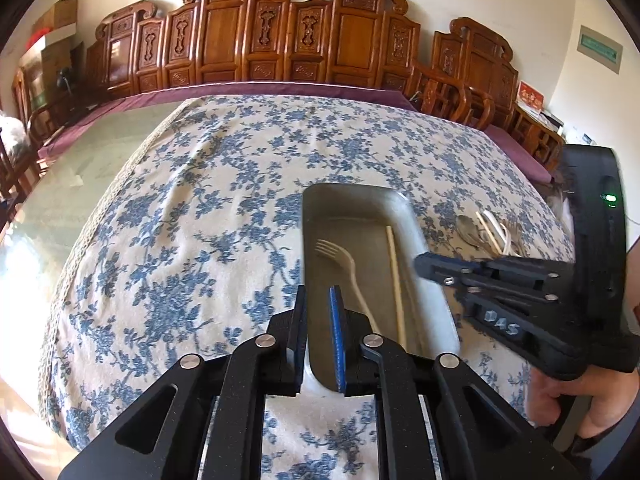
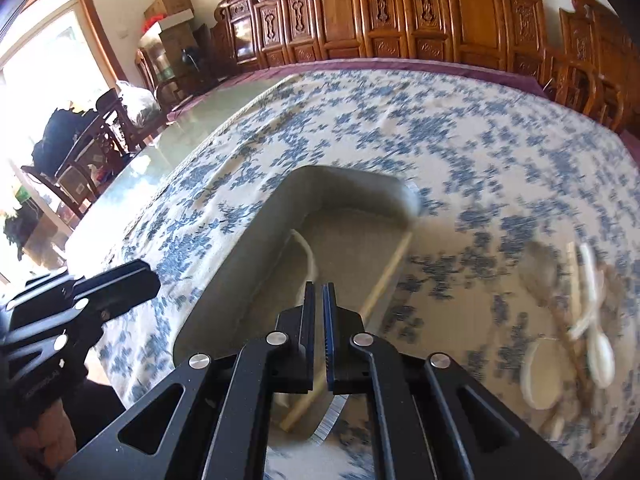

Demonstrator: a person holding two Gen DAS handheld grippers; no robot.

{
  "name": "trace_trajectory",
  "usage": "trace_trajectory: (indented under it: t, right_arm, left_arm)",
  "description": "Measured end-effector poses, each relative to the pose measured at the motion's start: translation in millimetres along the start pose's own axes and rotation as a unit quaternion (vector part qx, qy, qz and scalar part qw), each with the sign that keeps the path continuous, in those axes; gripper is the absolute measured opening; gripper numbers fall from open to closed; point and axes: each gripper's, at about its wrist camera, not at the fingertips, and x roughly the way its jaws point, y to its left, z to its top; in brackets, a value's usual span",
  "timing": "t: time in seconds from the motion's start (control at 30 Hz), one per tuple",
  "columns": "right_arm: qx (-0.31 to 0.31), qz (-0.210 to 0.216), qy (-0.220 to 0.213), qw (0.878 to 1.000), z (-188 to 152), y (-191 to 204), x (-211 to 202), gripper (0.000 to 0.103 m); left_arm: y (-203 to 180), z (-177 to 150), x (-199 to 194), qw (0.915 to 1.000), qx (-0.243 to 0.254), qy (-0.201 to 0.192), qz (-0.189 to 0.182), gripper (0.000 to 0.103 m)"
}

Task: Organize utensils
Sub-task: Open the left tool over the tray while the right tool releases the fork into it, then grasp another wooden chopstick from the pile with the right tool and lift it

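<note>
1. A grey tray [image 1: 356, 200] lies on a blue-flowered cloth [image 1: 192, 208], right of centre in the left wrist view and at the centre of the right wrist view.
2. Inside the tray, a pale fork [image 1: 348, 268] lies lengthwise with its tines toward the far end; a chopstick [image 1: 394, 276] lies beside it along the right wall.
3. The left gripper [image 1: 320, 340] sits at the bottom centre of its view, its two fingers straddling the tray's near left wall, one outside and one inside. A narrow gap shows between them; whether the pads press on the wall cannot be told.
4. The right gripper [image 2: 319, 332] is at the bottom centre of its own view, over the tray's near end. Its jaws are closed almost together with nothing seen between them.
5. In the left wrist view the right gripper reaches in from the right edge, its tips above the tray's right rim; a hand [image 1: 560, 396] holds its grip at lower right.
6. A pile of loose utensils [image 1: 488, 232] lies on the cloth right of the tray, at the right edge of both views; it is blurred in the right wrist view.
7. Carved wooden chairs [image 1: 304, 36] line the top of both views.
</note>
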Motion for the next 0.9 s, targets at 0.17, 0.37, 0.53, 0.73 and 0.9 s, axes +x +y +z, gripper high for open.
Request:
trace_trajectory:
  t: [0.17,0.37,0.53,0.73,0.9]
  right_arm:
    - [-0.001,-0.033,-0.016,0.999,-14,-45,-40,0.005]
    - [0.007,-0.084,-0.014,0.996,-37,-103,-71,0.005]
    - [0.008,-0.117,-0.008,0.993,-59,-138,-83,0.005]
    - [0.01,-0.119,0.003,0.993,-78,-160,-81,0.02]
    - [0.003,-0.122,0.021,0.992,-86,-167,-65,0.023]
  left_arm:
    - [-23,-1,0,0.9997,0.021,-0.002,-0.011,0.019]
    - [-46,-3,1,0.9992,0.035,-0.002,-0.019,0.04]
    - [-63,-5,1,0.9985,0.046,-0.014,-0.026,0.076]
    - [-83,-9,5,0.9973,0.069,-0.014,-0.023,0.084]
    - [-97,-15,11,0.9964,0.08,-0.006,-0.026,0.084]
